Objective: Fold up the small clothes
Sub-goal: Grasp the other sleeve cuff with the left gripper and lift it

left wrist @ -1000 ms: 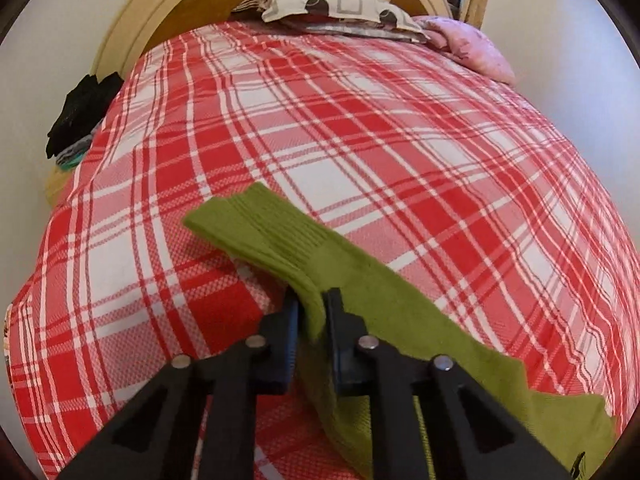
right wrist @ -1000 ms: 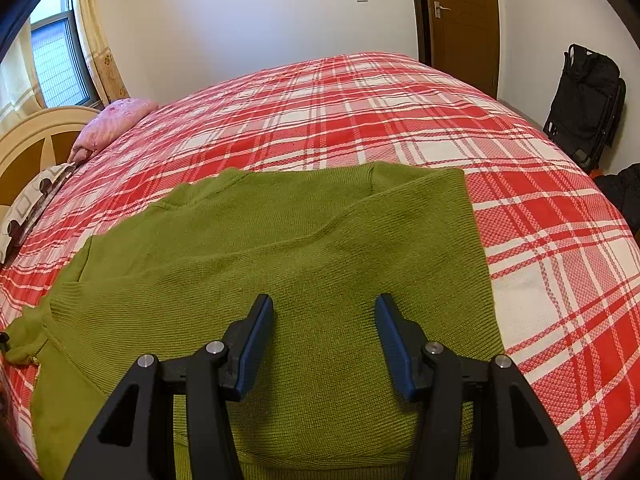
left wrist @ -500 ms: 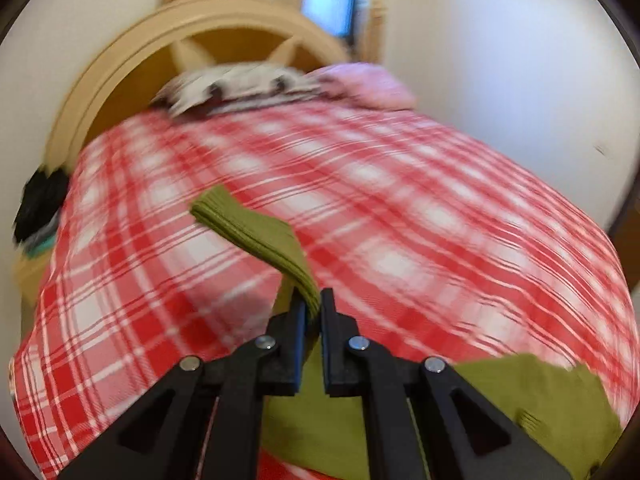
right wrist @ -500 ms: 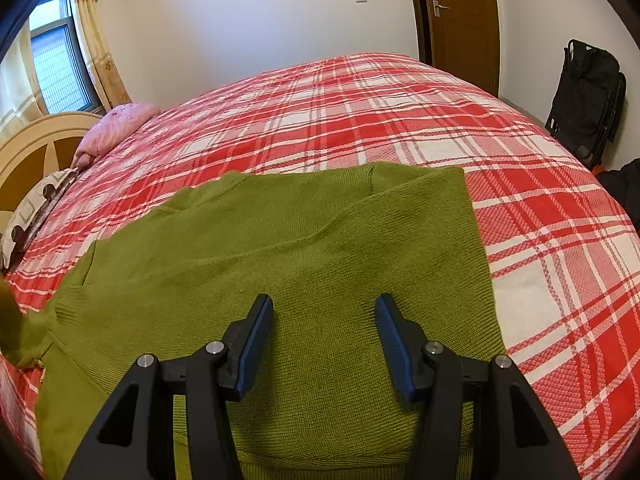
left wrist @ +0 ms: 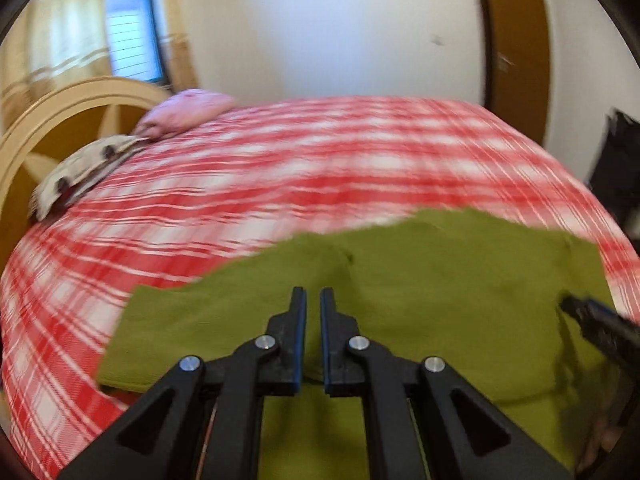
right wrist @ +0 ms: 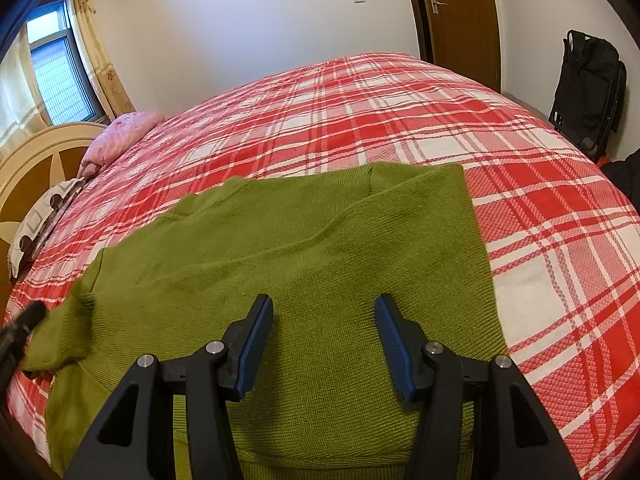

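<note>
A green knitted sweater point(right wrist: 320, 248) lies spread on the red plaid bed point(right wrist: 400, 120). My right gripper point(right wrist: 324, 336) is open and empty just above the sweater's near part. My left gripper point(left wrist: 313, 320) is shut on the sweater's sleeve point(left wrist: 208, 320), which drapes over the sweater body point(left wrist: 460, 280). In the right wrist view the left gripper's tip point(right wrist: 20, 328) shows at the left edge with the bunched sleeve point(right wrist: 64, 336) beside it. The right gripper's tip point(left wrist: 600, 320) shows at the right edge of the blurred left wrist view.
A pink pillow point(right wrist: 124, 136) and a patterned pillow point(right wrist: 44, 216) lie by the cream headboard point(right wrist: 40, 152). A black folded chair point(right wrist: 588, 92) stands by the wall near a brown door point(right wrist: 460, 16). A window with curtains point(right wrist: 60, 72) is at the left.
My left gripper has lifted the sleeve off the bedspread and swung it rightwards over the sweater body. The right gripper has stayed open and still.
</note>
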Demonstrator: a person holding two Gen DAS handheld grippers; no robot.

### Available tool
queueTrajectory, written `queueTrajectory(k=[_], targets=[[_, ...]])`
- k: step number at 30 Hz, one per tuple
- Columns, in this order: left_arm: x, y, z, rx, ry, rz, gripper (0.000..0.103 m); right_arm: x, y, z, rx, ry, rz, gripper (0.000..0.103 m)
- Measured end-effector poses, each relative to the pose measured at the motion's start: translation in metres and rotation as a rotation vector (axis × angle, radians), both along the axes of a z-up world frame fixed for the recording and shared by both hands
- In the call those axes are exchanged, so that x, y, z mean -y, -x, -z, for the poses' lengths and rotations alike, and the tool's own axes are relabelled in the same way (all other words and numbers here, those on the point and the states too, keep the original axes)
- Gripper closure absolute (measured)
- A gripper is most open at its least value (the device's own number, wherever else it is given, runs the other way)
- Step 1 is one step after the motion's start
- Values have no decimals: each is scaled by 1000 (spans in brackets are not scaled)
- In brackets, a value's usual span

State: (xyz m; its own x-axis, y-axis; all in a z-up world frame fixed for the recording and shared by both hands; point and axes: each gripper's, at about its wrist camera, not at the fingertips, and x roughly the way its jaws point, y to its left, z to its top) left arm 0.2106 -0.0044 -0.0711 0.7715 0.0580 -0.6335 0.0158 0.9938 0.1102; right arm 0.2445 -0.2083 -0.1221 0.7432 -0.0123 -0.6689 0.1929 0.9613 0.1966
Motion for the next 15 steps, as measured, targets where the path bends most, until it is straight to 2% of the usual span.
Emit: queueTrajectory(k=[3, 8, 15], targets=[[19, 1, 11, -45, -12, 43, 96, 0, 0, 0, 0, 0, 0, 48], [14, -1, 26, -122, 17, 22, 96, -1, 0, 0, -4, 8, 1, 48], [-2, 12, 25, -131, 43, -16, 96, -11, -3, -6, -30, 67, 5, 48]])
